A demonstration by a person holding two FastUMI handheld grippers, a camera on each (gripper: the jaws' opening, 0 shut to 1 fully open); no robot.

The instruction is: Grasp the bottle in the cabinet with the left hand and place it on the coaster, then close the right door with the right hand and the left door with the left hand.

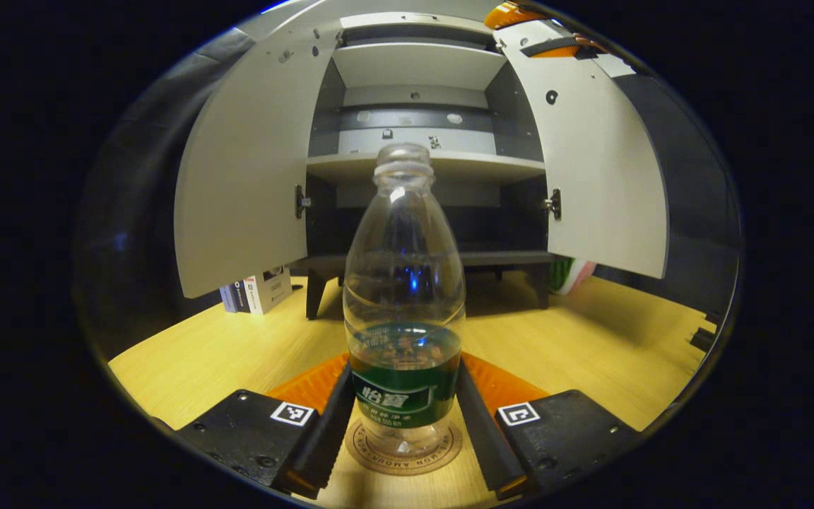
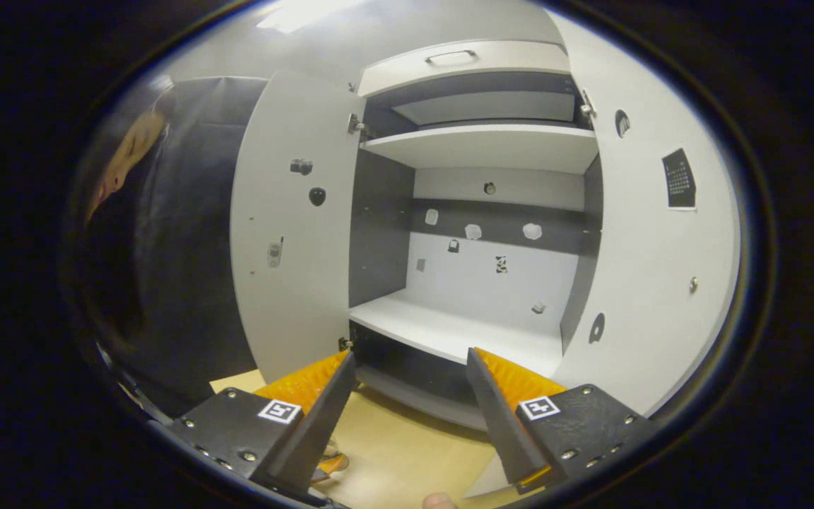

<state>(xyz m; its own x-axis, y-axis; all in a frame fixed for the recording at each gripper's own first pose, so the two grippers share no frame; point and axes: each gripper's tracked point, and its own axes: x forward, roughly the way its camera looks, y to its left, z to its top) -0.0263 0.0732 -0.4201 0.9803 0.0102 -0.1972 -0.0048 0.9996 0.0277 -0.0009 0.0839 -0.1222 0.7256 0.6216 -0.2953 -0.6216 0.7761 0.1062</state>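
in the left gripper view, the clear plastic bottle with a green label band and no cap (image 1: pixel 404 297) stands upright on the round brown coaster with printed lettering (image 1: pixel 404 452), which lies on the light wooden surface (image 1: pixel 591 339) in front of the grey-and-white cabinet (image 1: pixel 425 166). the left gripper (image 1: pixel 404 413) has its jaws on either side of the bottle's lower part, at label height; i cannot tell whether they press on it or sit just clear. behind the bottle the cabinet stands on short dark legs, with its white left door (image 1: pixel 244 177) and white right door (image 1: pixel 601 170) both swung wide open. a small stack of boxes (image 1: pixel 257 290) sits on the surface under the left door, beside the cabinet's leg. in the right gripper view, the right gripper (image 2: pixel 407 413) hangs with its jaws spread apart and nothing between them, low in front of the cabinet (image 2: pixel 478 184), whose white shelves carry nothing. the left door (image 2: pixel 294 226) and right door (image 2: pixel 651 261) stand open on either side of the cabinet's inside, and the surface (image 2: pixel 407 452) lies below the jaws, in front of the cabinet.
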